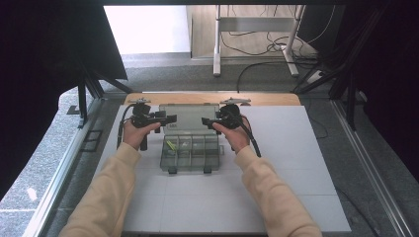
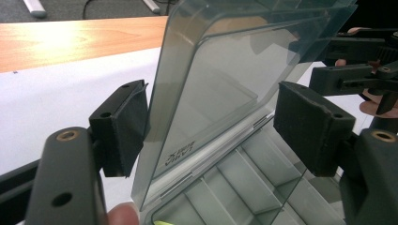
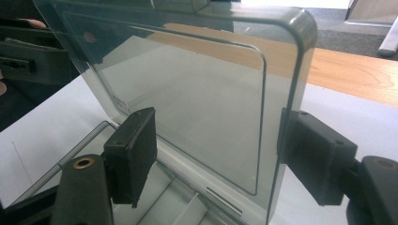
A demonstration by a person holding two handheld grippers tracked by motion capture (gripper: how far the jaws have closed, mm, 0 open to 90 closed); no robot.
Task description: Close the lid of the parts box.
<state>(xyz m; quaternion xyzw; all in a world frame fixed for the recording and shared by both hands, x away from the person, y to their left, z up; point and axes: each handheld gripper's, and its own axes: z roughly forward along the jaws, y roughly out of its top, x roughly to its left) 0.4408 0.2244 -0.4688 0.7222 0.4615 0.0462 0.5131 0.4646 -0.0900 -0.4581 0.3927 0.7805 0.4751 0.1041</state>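
raised lid point(image 1: 190, 117) blocks between both grippers, open compartments point(image 1: 190, 150) reachable from above

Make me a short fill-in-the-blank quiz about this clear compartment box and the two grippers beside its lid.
1. The lid of the organizer box stands ____, raised on its hinge.
2. The left gripper straddles one side edge of the lid, and the right gripper straddles the ____ side edge.
3. The box rests on a ____ mat.
4. In the high view, a small ____ item lies in a left compartment.

Missing words: open; opposite; white; yellow-green
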